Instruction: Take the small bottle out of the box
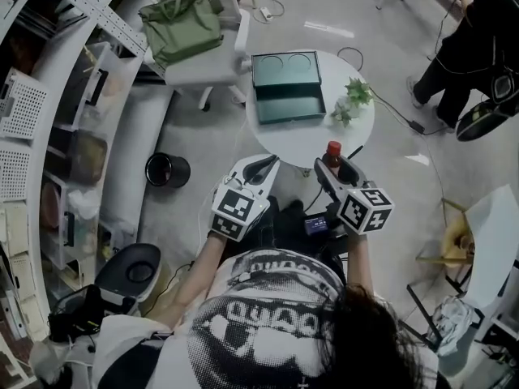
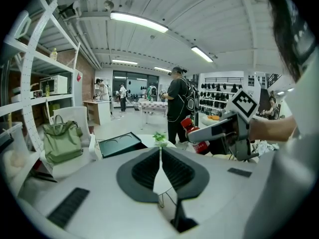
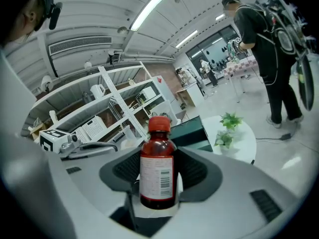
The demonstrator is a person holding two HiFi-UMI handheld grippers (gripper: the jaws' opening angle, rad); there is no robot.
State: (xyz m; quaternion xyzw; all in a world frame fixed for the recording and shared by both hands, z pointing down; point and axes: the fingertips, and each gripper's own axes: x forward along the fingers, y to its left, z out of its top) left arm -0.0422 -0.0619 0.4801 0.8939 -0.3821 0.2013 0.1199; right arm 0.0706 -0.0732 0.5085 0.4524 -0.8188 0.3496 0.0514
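One bottle (image 1: 333, 148), one box (image 1: 287, 87), one plant (image 1: 353, 100), one bag (image 1: 182, 23).

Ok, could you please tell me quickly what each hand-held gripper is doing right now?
Left hand-held gripper: closed, holding nothing.
Right hand-held gripper: closed on the small bottle.

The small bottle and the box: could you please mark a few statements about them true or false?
1. The small bottle stands between the right gripper's jaws. True.
2. The box lies open on the round table. True.
3. The left gripper grips the box. False: its jaws are together on nothing, away from the box.
4. The bottle's cap is green. False: it is red.
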